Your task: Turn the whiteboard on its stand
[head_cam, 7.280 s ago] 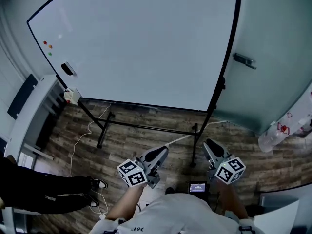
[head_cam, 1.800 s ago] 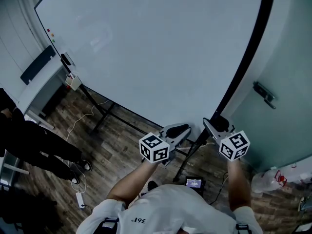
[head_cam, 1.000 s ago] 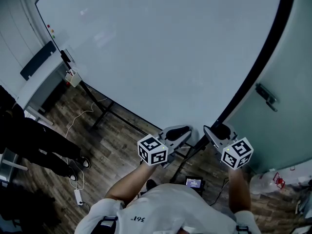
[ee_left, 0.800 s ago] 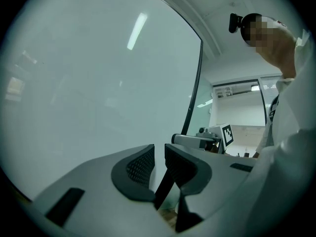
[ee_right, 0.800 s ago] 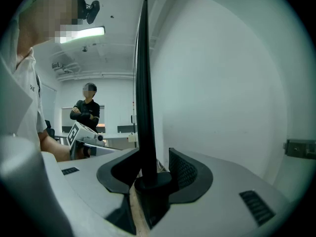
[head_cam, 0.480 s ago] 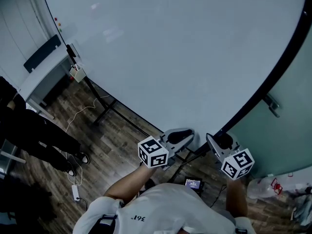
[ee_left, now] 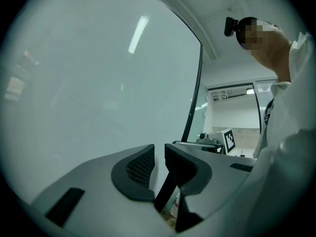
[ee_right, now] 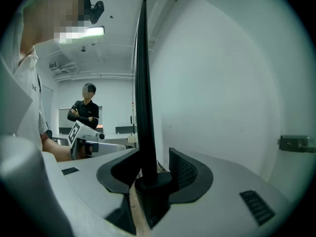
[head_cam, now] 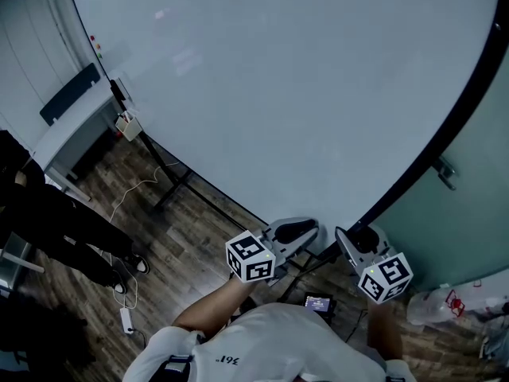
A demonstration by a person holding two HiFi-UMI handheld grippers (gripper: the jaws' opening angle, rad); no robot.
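Note:
The whiteboard (head_cam: 278, 78) fills the upper head view, its black edge frame (head_cam: 449, 126) running down to the lower right corner. My right gripper (head_cam: 355, 235) sits at that corner. In the right gripper view the frame (ee_right: 143, 83) stands upright between the jaws, and the gripper (ee_right: 154, 158) is shut on the frame and its black knob. My left gripper (head_cam: 306, 228) is just to the left, at the board's bottom edge. It is shut (ee_left: 159, 151) to a thin slit with nothing in it, facing the white surface (ee_left: 89, 83).
The stand's black legs (head_cam: 171, 185) spread over the wood floor. A person in black (head_cam: 48, 221) stands at the left beside a white desk (head_cam: 71, 126). A cable and power strip (head_cam: 127, 318) lie on the floor. A glass door handle (head_cam: 445, 169) is at the right.
Both grippers have drifted a little to the right and lower in the head view, still at the board's corner. The black edge has swung further right. The jaws are unchanged.

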